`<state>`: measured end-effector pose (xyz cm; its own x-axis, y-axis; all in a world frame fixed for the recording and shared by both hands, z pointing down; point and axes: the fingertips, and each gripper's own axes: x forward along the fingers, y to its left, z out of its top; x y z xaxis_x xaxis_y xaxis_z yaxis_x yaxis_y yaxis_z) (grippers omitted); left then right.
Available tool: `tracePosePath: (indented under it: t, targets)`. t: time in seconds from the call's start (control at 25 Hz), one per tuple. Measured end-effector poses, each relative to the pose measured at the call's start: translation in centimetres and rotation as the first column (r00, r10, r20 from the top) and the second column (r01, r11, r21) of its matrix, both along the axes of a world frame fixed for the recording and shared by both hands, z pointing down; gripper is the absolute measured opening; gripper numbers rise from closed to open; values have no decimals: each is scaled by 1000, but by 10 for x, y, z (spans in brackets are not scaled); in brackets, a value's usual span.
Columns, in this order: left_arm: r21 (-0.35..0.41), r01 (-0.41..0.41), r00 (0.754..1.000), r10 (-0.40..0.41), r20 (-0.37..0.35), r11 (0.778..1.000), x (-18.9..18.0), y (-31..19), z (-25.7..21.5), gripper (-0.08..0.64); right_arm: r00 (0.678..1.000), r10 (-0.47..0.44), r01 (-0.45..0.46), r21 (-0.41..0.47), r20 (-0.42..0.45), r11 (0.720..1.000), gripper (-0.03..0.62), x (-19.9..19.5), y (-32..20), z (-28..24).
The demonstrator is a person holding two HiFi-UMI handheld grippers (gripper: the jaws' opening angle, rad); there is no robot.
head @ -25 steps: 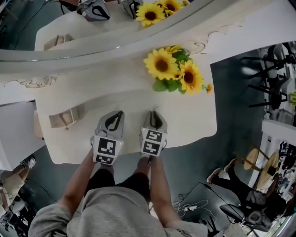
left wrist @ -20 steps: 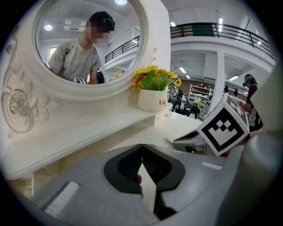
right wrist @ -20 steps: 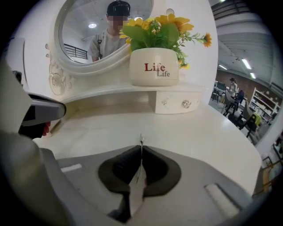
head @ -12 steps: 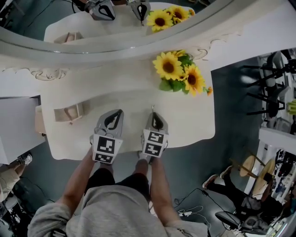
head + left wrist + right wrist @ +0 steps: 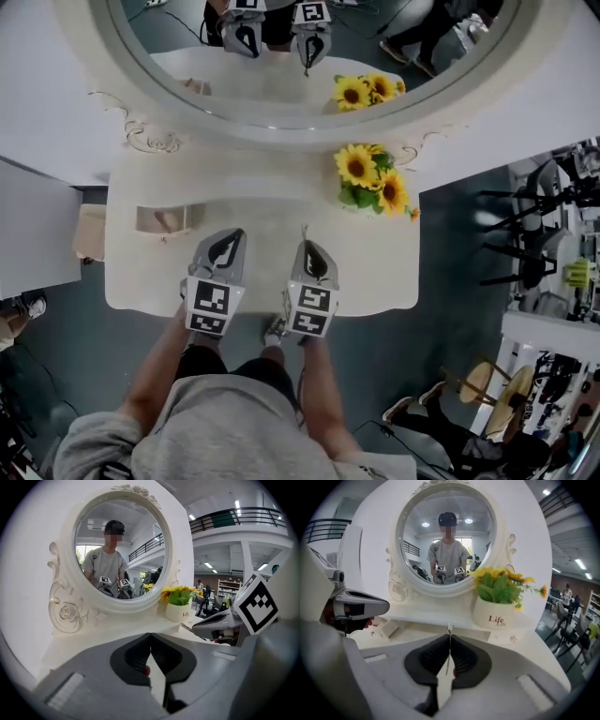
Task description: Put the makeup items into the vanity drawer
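Note:
My right gripper (image 5: 307, 251) is shut on a thin metal makeup tool (image 5: 449, 631), whose tip pokes out past the fingertips above the white vanity top (image 5: 375, 272). The tool also shows as a sliver ahead of the jaws (image 5: 304, 231). My left gripper (image 5: 228, 246) hovers beside it on the left, jaws shut. A small reddish spot sits in the hollow behind its tips (image 5: 146, 670); I cannot tell what it is. A small open drawer (image 5: 164, 220) stands on the vanity top left of the left gripper, and appears as a small white box (image 5: 386, 629) in the right gripper view.
A round ornate mirror (image 5: 309, 56) backs the vanity and reflects the person and both grippers. A white pot of sunflowers (image 5: 373, 183) stands at the back right, ahead of the right gripper (image 5: 499, 606). Chairs and stands crowd the floor to the right.
Both grippers have risen off the vanity top, staying side by side. The head view has tilted up, showing far more of the mirror.

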<state>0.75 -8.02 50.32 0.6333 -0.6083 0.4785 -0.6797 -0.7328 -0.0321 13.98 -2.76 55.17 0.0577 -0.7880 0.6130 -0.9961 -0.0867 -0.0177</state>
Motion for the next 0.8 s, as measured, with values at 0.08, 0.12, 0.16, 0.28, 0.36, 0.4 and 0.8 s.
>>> tracePosePath:
  t: [0.08, 0.12, 0.16, 0.28, 0.36, 0.4, 0.8]
  targets:
    - [13, 39, 999, -39, -7, 999, -15, 1, -8, 12, 999, -52, 52, 23, -14, 998, 9, -13, -3, -12]
    - [21, 59, 998, -58, -9, 998, -23, 1, -13, 12, 997, -80, 80, 38, -23, 996, 9, -20, -6, -18]
    - [29, 78, 997, -78, -12, 997, -31, 2, -17, 11, 994, -108, 109, 55, -33, 992, 9, -28, -8, -24]
    - [50, 143, 990, -142, -21, 988, -56, 2, -27, 11, 979, -198, 202, 91, -50, 975, 9, -55, -16, -38]
    - [61, 194, 981, -193, -26, 979, -74, 2, -31, 11, 962, -268, 273, 121, -55, 954, 9, -77, -24, -51]
    - [64, 217, 976, -216, -27, 974, -83, 3, -32, 12, 952, -300, 306, 136, -60, 942, 9, -88, -28, -56]
    - [73, 443, 897, -442, -30, 894, -183, 11, -35, 11, 810, -573, 587, 182, -125, 789, 9, -199, -51, -74]
